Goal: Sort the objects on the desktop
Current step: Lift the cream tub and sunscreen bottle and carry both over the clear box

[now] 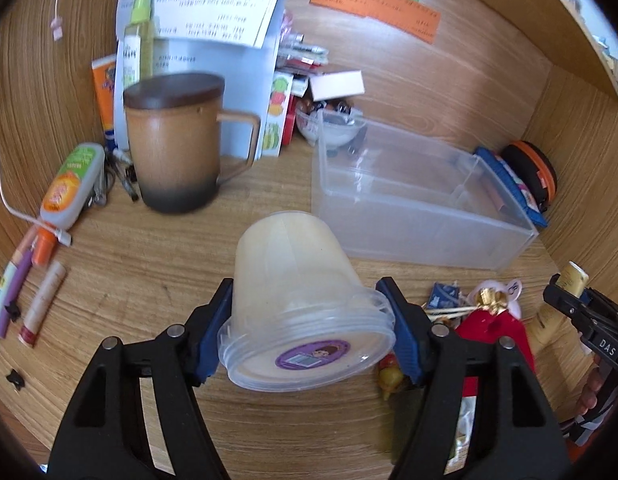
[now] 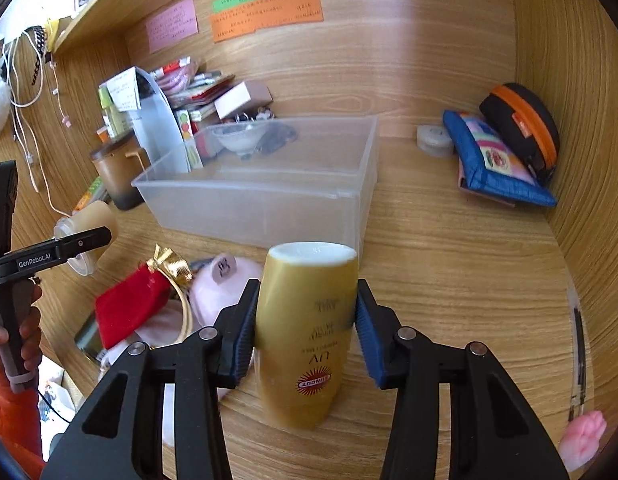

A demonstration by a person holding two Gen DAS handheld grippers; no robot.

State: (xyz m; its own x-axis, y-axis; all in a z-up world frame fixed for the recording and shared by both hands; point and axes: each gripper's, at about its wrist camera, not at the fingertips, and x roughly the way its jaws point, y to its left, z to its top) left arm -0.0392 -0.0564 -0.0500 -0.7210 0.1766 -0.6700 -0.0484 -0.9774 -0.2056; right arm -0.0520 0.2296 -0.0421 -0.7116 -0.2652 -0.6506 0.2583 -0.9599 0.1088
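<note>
Nearest to me, my left gripper (image 1: 305,330) clamps a translucent lidded tub (image 1: 301,300), blue pads pressed on both sides just behind its lid, lid end toward the camera, the tub tipped and clear of the wooden desk (image 1: 149,264). My right gripper (image 2: 305,328) grips a gold sunscreen bottle (image 2: 305,336) at mid-body, white cap pointing away, label reading upside down. Just left of the bottle lie a red velvet pouch (image 2: 129,308) with a gold bow and a pink item; I cannot identify it. Beyond both sits a clear plastic bin (image 1: 413,196), seemingly empty. To its left stands a brown lidded mug (image 1: 173,144). Farther right, a blue pouch (image 2: 497,160) leans against a black-and-orange case (image 2: 525,128).
</note>
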